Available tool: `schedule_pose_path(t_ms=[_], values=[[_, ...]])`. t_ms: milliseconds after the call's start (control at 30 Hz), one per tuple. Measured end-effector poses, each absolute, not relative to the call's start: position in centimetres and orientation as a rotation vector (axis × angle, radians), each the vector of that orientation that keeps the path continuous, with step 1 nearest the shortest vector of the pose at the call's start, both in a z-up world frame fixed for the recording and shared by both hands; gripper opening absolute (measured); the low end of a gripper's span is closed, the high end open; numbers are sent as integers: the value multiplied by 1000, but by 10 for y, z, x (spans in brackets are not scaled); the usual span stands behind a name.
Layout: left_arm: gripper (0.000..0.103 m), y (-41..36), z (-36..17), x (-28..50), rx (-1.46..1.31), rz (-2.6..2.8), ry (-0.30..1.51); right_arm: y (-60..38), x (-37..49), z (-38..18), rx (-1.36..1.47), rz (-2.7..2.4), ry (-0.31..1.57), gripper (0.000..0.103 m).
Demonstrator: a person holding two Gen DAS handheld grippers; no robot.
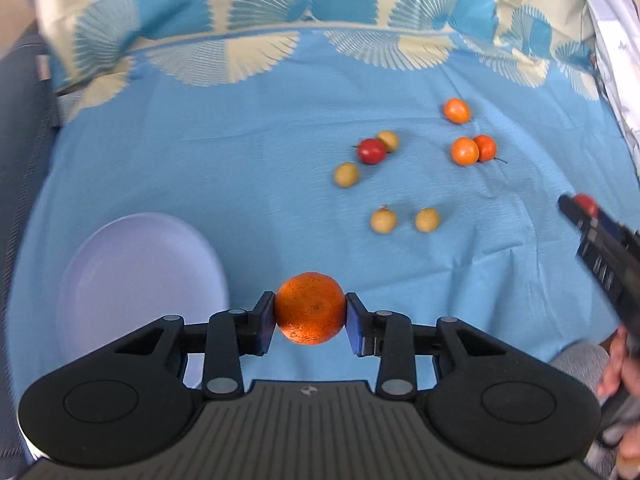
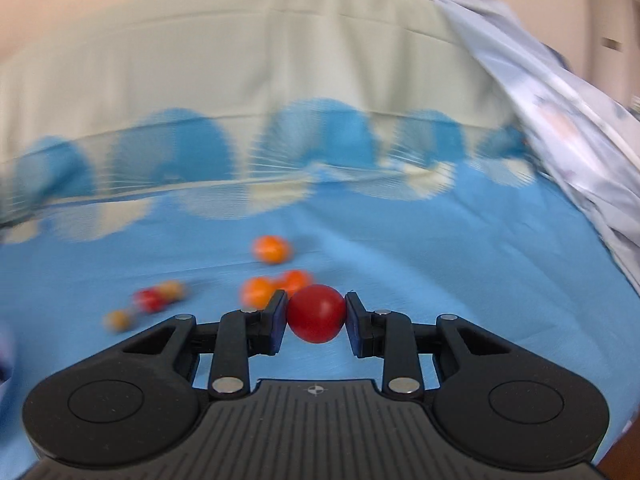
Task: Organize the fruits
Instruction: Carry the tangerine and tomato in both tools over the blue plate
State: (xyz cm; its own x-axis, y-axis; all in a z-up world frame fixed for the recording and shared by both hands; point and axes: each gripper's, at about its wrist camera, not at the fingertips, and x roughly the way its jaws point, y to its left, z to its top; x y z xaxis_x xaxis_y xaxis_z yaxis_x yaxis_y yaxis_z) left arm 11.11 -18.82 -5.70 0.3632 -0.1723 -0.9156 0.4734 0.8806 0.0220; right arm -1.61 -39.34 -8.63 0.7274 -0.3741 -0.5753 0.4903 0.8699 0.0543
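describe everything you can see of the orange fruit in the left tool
The orange fruit is round, bright orange, with a finely dimpled peel and a faint navel mark facing the camera. The left tool is shut on it, its blue pads pressing on opposite sides. It hangs above the blue cloth, beside a pale lilac plate.

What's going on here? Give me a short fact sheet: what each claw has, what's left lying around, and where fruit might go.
left gripper: shut on an orange
right gripper: shut on a red fruit
still on the blue cloth: four yellowish fruits, three orange ones, one red one
touching pairs: red one with a yellowish one; two orange ones
plate: pale lilac, nothing visible on it, left of the held orange
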Motion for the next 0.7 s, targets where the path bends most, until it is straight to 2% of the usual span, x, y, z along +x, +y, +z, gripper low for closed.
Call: schedule_pose_path(t_ms=[333, 700], values=[[40, -86, -1, 38, 239, -301, 1076, -249, -56, -17, 190, -86, 590, 32], [40, -6, 15, -13, 143, -249, 1009, -155, -96, 20, 52, 46, 579, 32]])
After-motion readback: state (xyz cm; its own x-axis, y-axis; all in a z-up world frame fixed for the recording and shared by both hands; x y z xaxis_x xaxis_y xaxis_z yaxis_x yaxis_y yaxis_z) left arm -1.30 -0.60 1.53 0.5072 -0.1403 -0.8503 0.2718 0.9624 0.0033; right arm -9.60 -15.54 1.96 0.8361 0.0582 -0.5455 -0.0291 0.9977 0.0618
